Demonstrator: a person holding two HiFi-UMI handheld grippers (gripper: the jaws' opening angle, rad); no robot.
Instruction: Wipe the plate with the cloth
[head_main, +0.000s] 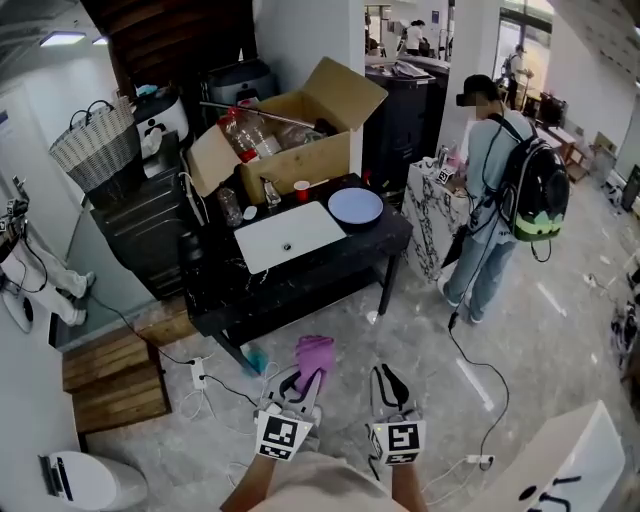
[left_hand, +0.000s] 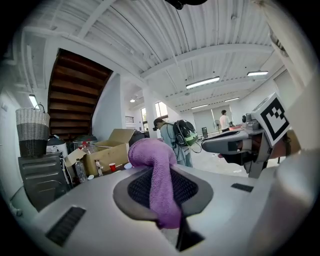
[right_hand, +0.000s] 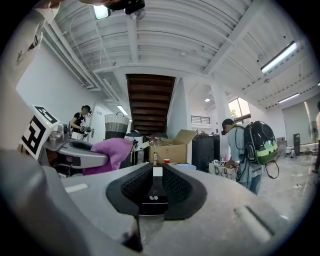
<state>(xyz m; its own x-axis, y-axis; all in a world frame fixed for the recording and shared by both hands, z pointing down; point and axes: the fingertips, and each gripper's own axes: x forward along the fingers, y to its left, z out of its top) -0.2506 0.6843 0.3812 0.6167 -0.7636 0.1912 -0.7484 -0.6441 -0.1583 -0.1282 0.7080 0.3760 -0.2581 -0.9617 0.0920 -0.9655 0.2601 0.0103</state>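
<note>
Purple fuzzy cloth (head_main: 314, 354) is clamped in left gripper (head_main: 297, 388) jaws. Right gripper (head_main: 390, 386) jaws are slightly parted, nothing held. Round pale-blue plate (head_main: 355, 206) is seen far ahead on black table (head_main: 300, 282).

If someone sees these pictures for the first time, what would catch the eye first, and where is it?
The purple cloth stands out first: the left gripper holds it low in the head view, short of the black table. A pale blue plate lies at that table's right end, next to a white basin. A person with a backpack stands right of the table.
</note>
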